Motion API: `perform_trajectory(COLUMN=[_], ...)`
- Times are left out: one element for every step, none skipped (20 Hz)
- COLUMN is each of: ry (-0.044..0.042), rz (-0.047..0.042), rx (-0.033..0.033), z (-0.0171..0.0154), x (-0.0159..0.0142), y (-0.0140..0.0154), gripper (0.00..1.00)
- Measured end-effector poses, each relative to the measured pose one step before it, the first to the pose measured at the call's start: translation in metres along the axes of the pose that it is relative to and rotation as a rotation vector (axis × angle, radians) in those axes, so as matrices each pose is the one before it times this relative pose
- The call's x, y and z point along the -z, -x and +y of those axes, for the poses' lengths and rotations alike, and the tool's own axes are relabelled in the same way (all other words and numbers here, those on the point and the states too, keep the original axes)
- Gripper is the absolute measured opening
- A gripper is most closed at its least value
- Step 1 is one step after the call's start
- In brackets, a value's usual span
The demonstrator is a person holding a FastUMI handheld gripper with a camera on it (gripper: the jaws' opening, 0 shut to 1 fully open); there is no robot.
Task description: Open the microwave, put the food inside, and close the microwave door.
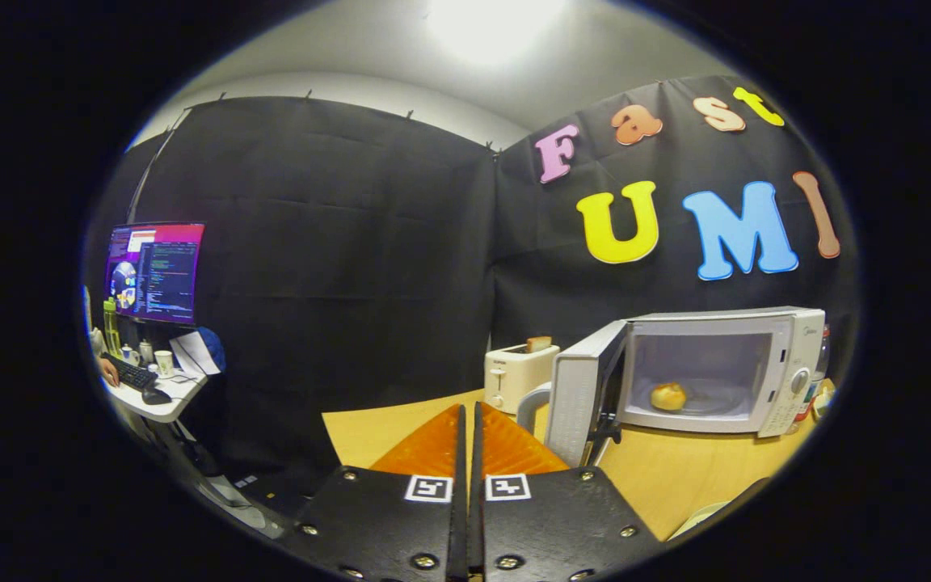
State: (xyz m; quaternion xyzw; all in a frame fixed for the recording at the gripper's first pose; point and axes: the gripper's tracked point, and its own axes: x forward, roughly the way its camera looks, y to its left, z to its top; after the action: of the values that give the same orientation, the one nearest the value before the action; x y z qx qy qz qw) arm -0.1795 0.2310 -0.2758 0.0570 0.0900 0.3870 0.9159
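The tongs (pixel 469 420), clenched on nothing, sit left of the open door (pixel 583 392), which swings out at two o'clock, food (pixel 667 396) already inside the microwave (pixel 789 364).

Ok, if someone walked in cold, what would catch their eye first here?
Probably the white microwave on the wooden table, its door swung open and a bun inside. Next, the white toaster beside it and the lit monitor far off. The gripper sits nearest, jaws shut on nothing.

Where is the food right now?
In the gripper view, the food sits inside the open microwave, beyond the shut tongs and right of the toaster.
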Motion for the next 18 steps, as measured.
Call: perform_trajectory(ry=[-0.02135, -0.01986, -0.01265, -0.00291, 0.00166, -0.00582, -0.01795, -0.01749, -0.01347, -0.00601, 0.00713, 0.00888, 0.00582, 0.00371, -0.00205, -0.00979, -0.00764, -0.00251], rz=[0.02412, 0.02678, 0.02552, 0.0131, 0.00693, 0.00169, 0.00631, 0.00419, 0.00976, 0.00391, -0.00396, 0.00305, -0.00022, 0.0022, 0.00001, 0.00101, 0.00244, 0.00026], rx=[-0.00234, 0.01119, 0.00673, 0.01574, 0.03077, 0.03156, -0.00092, 0.01795, -0.00717, 0.00623, 0.01832, 0.02703, 0.02381, 0.02212, 0.01518, 0.0158, 0.00841, 0.01274], z=[0.00341, -0.00021, -0.0019, -0.00346, -0.00817, -0.00838, 0.00004, -0.00359, -0.00052, -0.0065, -0.00551, -0.00892, -0.0081, -0.0102, -0.00667, -0.00977, -0.00801, -0.00795], x=[0.00829, 0.0065, 0.007, 0.004, 0.0022, 0.0025, 0.00351, 0.00155, 0.00088, 0.00066, -0.00091, -0.00114, -0.00054, -0.00037, 0.00033, -0.00055, 0.00098, -0.0004], y=[-0.00964, -0.00803, -0.0078, -0.00702, -0.00478, -0.00331, -0.00102, -0.00238, 0.00048, 0.00602, 0.0037, 0.00554, 0.00541, 0.00289, 0.00377, 0.00367, 0.00258, 0.00282], gripper=[0.08, 0.09, 0.09, 0.09, 0.09, 0.09, 0.09, 0.09, 0.03, 0.01, 0.01, 0.01, 0.01, 0.01, 0.01, 0.01, 0.03, 0.03])
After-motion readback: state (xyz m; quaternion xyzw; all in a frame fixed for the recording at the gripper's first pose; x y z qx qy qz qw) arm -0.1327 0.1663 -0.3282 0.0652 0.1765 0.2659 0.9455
